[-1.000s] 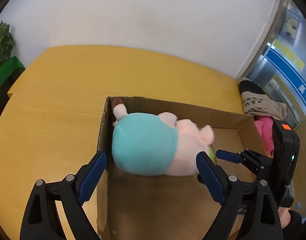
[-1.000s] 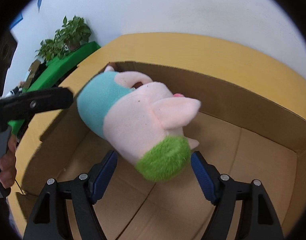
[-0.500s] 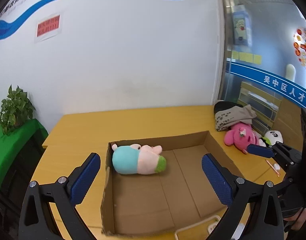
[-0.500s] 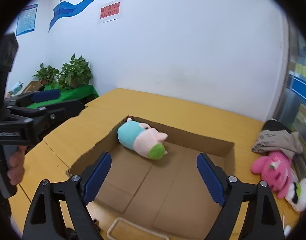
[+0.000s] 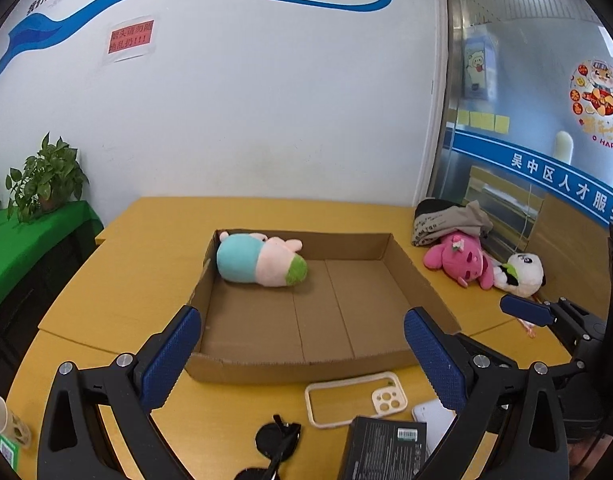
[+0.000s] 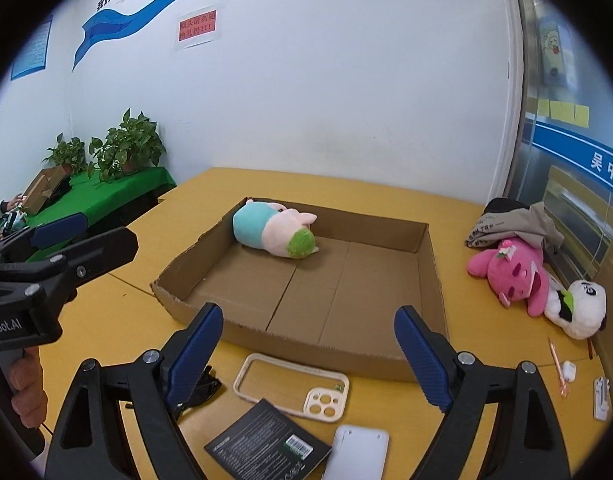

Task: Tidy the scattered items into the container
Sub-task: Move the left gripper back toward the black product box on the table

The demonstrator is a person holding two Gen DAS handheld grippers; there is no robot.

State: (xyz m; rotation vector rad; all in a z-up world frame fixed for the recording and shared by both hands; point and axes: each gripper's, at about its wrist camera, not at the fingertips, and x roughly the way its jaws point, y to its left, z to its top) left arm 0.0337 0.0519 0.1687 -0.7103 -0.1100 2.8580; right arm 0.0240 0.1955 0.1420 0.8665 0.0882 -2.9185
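Both grippers wide apart, nothing held.
I see the left gripper (image 5: 302,352) and right gripper (image 6: 308,350), jaws just widened, empty, short of the cardboard box (image 6: 432,276); plush pig (image 6: 274,232) lies in its far-left corner.

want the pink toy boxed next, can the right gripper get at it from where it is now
Probably yes. The right gripper is open and empty, and the pink plush rabbit lies uncovered on the table, right of the cardboard box. Only the panda plush leans on it and might get nudged.

Black framed tool (image 5: 302,354), blue ribbed pads (image 5: 432,356), silver screws, apparently printed lettering
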